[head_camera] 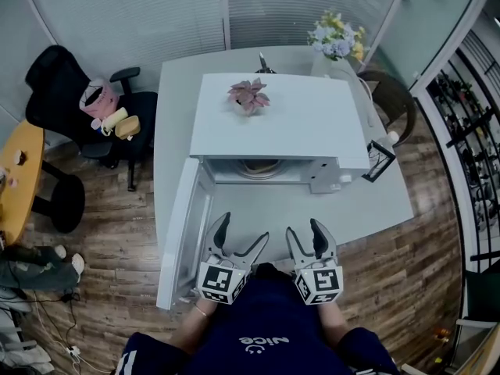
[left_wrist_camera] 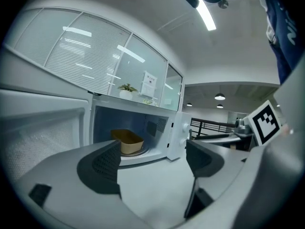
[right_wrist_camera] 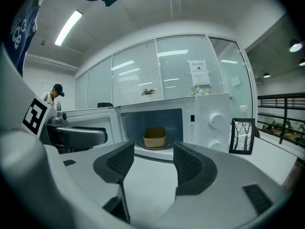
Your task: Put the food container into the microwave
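Inside boxy microwave [head_camera: 312, 127], tan rectangular container [right_wrist_camera: 155, 138]

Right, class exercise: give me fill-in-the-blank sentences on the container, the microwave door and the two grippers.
The food container sits ____ the microwave.
The microwave's door is swung ____.
The left gripper and right gripper are both ____, holding nothing.
Missing words: inside; open; open.
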`<state>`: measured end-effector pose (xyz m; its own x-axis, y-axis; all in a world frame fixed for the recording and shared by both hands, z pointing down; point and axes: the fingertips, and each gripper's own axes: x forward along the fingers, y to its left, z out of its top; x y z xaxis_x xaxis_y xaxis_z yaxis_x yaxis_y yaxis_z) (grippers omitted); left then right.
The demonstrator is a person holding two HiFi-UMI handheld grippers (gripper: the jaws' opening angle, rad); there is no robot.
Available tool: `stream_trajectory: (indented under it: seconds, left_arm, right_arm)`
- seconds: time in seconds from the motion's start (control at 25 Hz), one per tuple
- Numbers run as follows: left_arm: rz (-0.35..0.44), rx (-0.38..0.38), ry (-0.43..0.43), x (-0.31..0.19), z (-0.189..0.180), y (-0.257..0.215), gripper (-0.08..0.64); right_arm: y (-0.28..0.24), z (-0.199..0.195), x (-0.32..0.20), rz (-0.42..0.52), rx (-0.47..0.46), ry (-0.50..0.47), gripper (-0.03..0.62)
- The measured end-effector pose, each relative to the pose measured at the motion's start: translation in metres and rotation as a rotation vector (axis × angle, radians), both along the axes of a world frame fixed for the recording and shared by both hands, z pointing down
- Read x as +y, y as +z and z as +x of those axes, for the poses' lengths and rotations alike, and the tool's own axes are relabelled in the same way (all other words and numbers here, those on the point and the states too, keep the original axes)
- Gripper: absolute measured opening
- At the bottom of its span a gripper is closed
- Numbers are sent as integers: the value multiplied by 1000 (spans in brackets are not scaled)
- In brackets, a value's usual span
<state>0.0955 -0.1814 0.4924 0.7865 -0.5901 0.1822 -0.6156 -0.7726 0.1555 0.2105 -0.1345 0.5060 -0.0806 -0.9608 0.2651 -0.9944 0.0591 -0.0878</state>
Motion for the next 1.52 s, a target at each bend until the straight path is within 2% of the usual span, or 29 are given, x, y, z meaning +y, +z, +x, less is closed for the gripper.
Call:
stream_trajectory:
  seconds: [0.12, 0.2, 0.36, 0.48, 0.56, 0.84, 1.52]
  left_arm:
    - [2, 52, 32, 5, 1, -10, 384]
    - [11, 46, 33, 6, 0, -12, 332]
    - [22, 26, 34, 9, -3, -11, 194]
    - [24, 18, 27, 9, -6, -9, 50]
    - [14, 19, 38, 10, -6, -8, 3]
    - [-9, 8, 78, 16, -2, -3, 2]
    - [-20, -27, 114, 16, 3, 7, 2]
  right_arm:
    - [-4, 2, -1, 12, 6, 9, 248]
    - [-8, 2, -3, 27, 4, 12, 208]
    - [-15, -2, -6, 63, 2, -5, 101]
    - [-17, -7, -8, 65, -10, -23, 24]
    - [-18, -13, -10, 70, -22, -58, 11]
    - [-13, -33, -9, 48, 19, -146, 9]
    - [-6, -28, -12, 19, 51, -119, 8]
